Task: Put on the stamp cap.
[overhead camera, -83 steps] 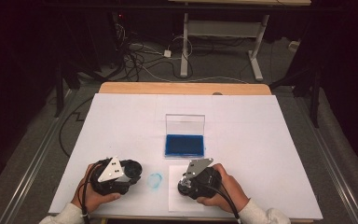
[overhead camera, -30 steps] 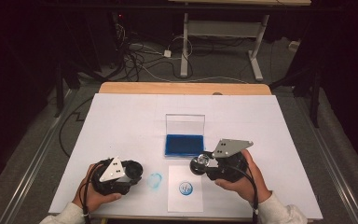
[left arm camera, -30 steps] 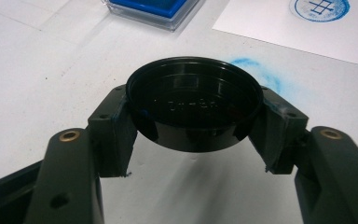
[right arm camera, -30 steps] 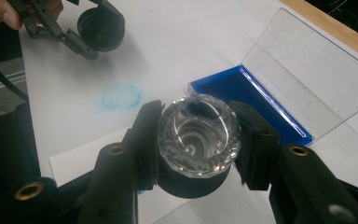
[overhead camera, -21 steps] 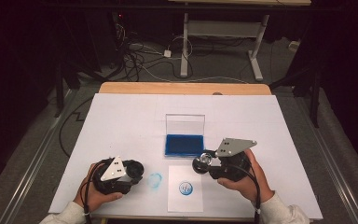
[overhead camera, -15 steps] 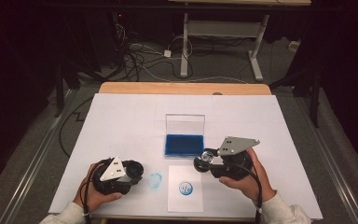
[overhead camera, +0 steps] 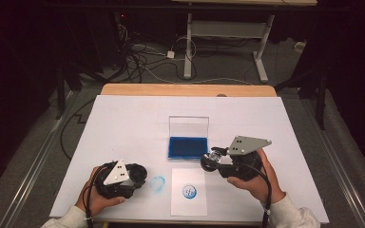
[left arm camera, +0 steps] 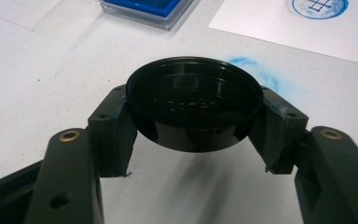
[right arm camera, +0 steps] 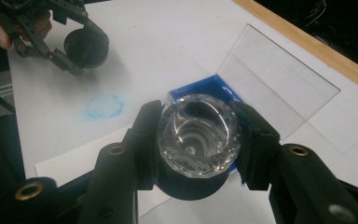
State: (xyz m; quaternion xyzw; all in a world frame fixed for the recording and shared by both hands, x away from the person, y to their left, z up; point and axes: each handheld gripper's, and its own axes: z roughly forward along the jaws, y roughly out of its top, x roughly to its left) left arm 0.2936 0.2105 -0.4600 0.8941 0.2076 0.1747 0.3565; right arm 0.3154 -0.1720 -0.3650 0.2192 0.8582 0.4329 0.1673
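My left gripper (overhead camera: 138, 175) rests low on the table at the near left, shut on a round black cap (left arm camera: 193, 105). To the right of it my right gripper (overhead camera: 212, 160) is shut on a stamp (right arm camera: 198, 135) with a clear faceted top and a black body. It hangs just near and right of the blue ink pad (overhead camera: 187, 146), whose clear lid (right arm camera: 270, 74) stands open. A white paper (overhead camera: 188, 204) lies in front of the pad and bears a round blue imprint (overhead camera: 189, 191). In the right gripper view my left gripper (right arm camera: 81, 46) holds the cap at the far left.
A faint blue ring smudge (overhead camera: 158, 183) marks the white table cover (overhead camera: 123, 123) between the cap and the paper. The wooden table edge (overhead camera: 185, 90) runs along the far side. Cables lie on the floor beyond.
The right gripper has lifted the stamp off the paper and carried it right toward the ink pad, leaving the blue imprint; over the last second it barely shifted. The left gripper stayed put.
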